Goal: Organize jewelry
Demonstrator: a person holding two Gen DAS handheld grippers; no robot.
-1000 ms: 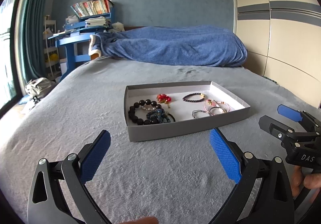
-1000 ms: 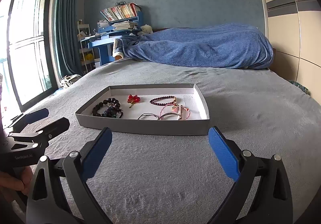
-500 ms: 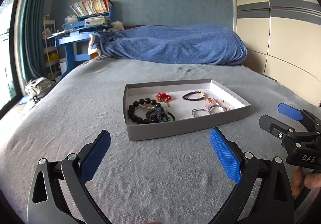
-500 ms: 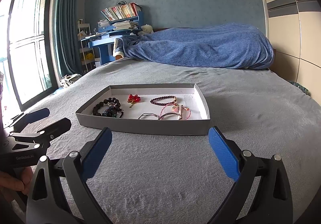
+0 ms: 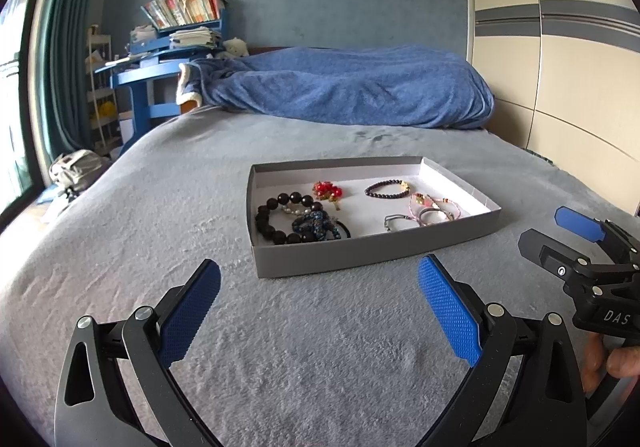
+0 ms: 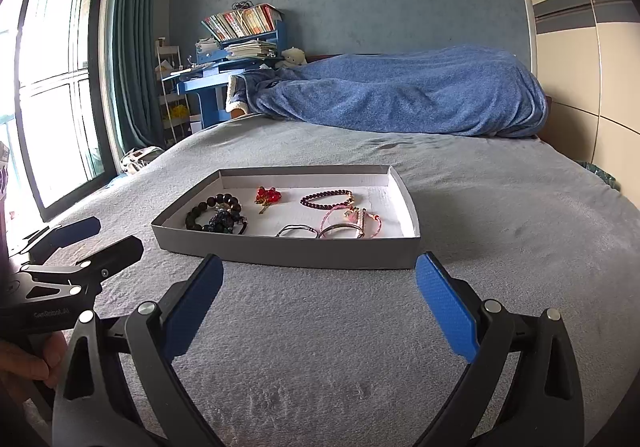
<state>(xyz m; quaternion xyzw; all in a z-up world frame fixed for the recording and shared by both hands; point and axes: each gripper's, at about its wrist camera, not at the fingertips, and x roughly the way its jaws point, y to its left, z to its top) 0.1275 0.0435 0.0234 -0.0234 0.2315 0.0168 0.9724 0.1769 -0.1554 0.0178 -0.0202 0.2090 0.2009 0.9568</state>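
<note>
Jewelry tray (image 5: pixel 372 251) rests on the grey bed (image 5: pixel 160 207) at twelve o'clock, holding bracelets and a red brooch (image 5: pixel 327 191). Left gripper (image 5: pixel 318 311) and right gripper (image 6: pixel 318 307) hover short of it, fingers wide and empty, seemingly ready to reach in.

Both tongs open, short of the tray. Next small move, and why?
Probably ease the right tongs forward over the tray's near wall toward the pink bracelets: both tongs are empty, and that tangle lies nearest them, apart from the black bead bracelet.
</note>
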